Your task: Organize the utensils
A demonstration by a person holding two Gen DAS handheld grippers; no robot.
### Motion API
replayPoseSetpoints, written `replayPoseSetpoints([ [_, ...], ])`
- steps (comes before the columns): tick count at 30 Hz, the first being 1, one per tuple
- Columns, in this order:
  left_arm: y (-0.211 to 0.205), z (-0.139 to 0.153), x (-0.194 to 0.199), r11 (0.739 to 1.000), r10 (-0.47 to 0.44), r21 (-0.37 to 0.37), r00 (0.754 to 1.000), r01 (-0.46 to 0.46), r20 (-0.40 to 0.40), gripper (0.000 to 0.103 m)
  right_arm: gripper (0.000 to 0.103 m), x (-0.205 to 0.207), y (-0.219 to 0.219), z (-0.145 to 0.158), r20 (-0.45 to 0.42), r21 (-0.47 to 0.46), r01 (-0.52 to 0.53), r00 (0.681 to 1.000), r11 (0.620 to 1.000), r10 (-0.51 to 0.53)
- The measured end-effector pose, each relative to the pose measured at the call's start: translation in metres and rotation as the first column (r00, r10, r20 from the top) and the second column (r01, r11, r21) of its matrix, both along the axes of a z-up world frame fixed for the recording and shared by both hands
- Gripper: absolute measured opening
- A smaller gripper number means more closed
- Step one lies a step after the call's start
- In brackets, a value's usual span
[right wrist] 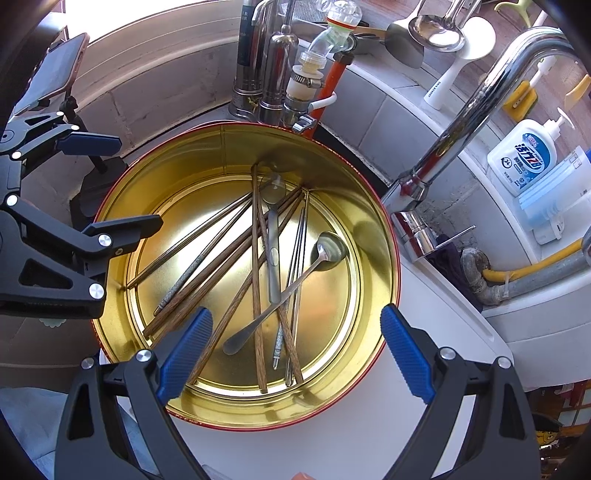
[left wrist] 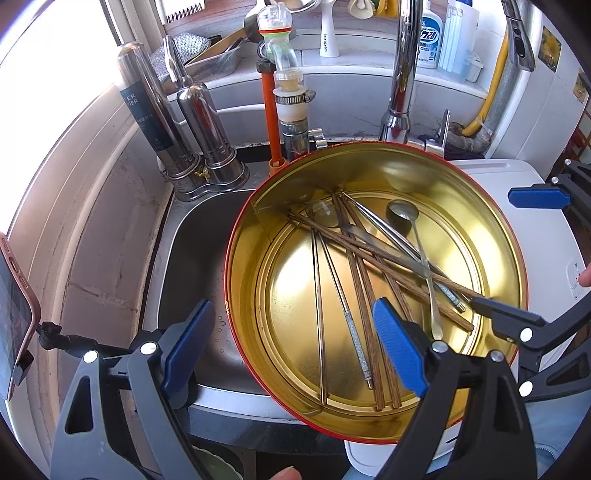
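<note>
A round tin, gold inside and red outside (left wrist: 369, 166) (right wrist: 184, 155), holds a loose heap of utensils. Among them are wooden chopsticks (left wrist: 365, 295) (right wrist: 255, 277), thin metal chopsticks (left wrist: 319, 295) (right wrist: 299, 258), a long-handled spoon (left wrist: 402, 212) (right wrist: 328, 247) and a second, flatter spoon (left wrist: 325, 214) (right wrist: 273, 258). My left gripper (left wrist: 293, 350) (right wrist: 110, 184) is open and straddles the tin's left rim, one finger over the sink and one inside the tin. My right gripper (right wrist: 295, 354) (left wrist: 517, 258) hangs open above the near side of the tin, holding nothing.
The tin rests on a white surface (right wrist: 369, 424) beside a steel sink (left wrist: 192, 258). A chrome faucet (right wrist: 480, 103), steel filter cylinders (left wrist: 147, 110) and pipes stand behind it. A detergent bottle (right wrist: 524, 158) and ladles (right wrist: 436, 29) line the back ledge. A phone (left wrist: 11, 314) is mounted left.
</note>
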State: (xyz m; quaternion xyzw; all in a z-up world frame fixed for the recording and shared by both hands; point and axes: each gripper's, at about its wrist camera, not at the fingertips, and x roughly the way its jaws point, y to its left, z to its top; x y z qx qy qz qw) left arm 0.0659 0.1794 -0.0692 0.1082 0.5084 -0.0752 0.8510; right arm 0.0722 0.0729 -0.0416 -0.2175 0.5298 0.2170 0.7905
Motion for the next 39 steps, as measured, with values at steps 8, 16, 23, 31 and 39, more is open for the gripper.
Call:
replayPoseSetpoints([
  [8,0.0019,-0.0015,0.0013,1.000,0.005,-0.004,1.000,-0.005,-0.002,0.086,0.093,0.0007,0.0022,0.0003,-0.002,0.011,-0.005,1.000,1.000,0.005],
  [16,0.0003,-0.0019,0.0001,1.000,-0.001,-0.003,1.000,0.001,-0.003,0.086,0.093,-0.0003,0.0011,-0.0002,-0.005,0.012,-0.005,1.000,1.000,0.005],
  [23,-0.0016,-0.0022,-0.0021,1.000,-0.003,-0.003,1.000,0.003,-0.003,0.086,0.093,-0.0008,0.0002,0.0001,-0.005,0.011,-0.006,1.000,1.000,0.006],
  [31,-0.0016,-0.0015,-0.0030,1.000,-0.002,-0.006,1.000,0.002,0.000,0.086,0.093,-0.0026,-0.0002,0.0012,-0.001,0.013,-0.005,1.000,1.000,0.005],
  [39,-0.0018,-0.0045,-0.0018,1.000,-0.004,-0.027,1.000,0.003,-0.013,0.086,0.093,-0.0051,-0.0007,0.0030,-0.003,0.024,0.008,1.000,1.000,-0.008],
])
